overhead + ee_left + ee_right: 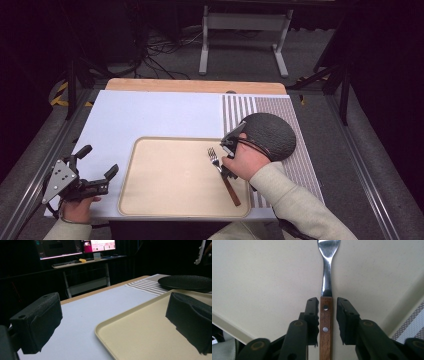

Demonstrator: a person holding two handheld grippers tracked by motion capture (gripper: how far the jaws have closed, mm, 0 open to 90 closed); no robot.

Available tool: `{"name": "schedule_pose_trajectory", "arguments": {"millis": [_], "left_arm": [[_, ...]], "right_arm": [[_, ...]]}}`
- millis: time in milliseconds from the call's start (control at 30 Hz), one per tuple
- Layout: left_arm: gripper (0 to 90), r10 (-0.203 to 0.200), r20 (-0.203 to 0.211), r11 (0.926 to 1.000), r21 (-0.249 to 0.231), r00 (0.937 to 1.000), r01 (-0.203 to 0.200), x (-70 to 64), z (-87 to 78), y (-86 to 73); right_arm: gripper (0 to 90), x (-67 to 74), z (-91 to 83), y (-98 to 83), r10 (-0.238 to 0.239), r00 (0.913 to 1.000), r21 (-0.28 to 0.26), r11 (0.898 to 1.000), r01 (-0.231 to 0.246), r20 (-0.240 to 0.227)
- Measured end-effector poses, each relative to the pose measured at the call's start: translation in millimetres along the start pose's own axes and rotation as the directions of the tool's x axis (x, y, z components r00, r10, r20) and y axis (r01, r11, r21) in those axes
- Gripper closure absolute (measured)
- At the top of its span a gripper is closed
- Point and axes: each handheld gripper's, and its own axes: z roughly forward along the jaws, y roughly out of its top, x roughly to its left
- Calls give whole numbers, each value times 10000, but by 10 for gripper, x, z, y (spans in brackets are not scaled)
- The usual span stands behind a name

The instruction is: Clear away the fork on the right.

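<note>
A fork [223, 172] with a wooden handle and steel tines lies on the right part of a beige tray [150, 145]. My right gripper [226, 170] is down over it, held by a hand in a light sleeve. In the right gripper view the jaws straddle the fork's handle [326, 322]: the left pad [313, 315] touches the wood and a narrow gap stays at the right pad [345, 317], so the right gripper [328, 315] is open. My left gripper [98, 161] hovers open and empty by the tray's left rim [105, 330].
A dark round plate [270, 135] [185, 282] rests on a striped placemat [237, 107] to the right of the tray. A white board [150, 110] covers the table. Beyond the far edge stand a desk frame [245, 30] and monitors [75, 247].
</note>
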Motion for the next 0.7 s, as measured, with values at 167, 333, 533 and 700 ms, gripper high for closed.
{"name": "schedule_pose_trajectory", "arguments": {"millis": [167, 333, 533, 700], "left_arm": [[11, -7, -2, 10000, 1, 10000, 7, -1, 0, 0], [11, -14, -39, 10000, -12, 10000, 14, 0, -1, 0], [11, -18, -31, 10000, -14, 10000, 18, -1, -2, -1], [11, -20, -32, 10000, -18, 10000, 20, 0, -1, -2]], "right_arm": [[380, -13, -45, -3, -1046, 9945, -1342, 9854, 1050, 96], [241, -26, -61, 5, -2102, 9776, -2377, 9504, 2007, -148], [226, -78, -56, 67, -5127, 8582, -3079, 8129, 4944, 243], [268, -62, -12, 102, -6519, 7497, -3321, 6861, 6472, 1142]]}}
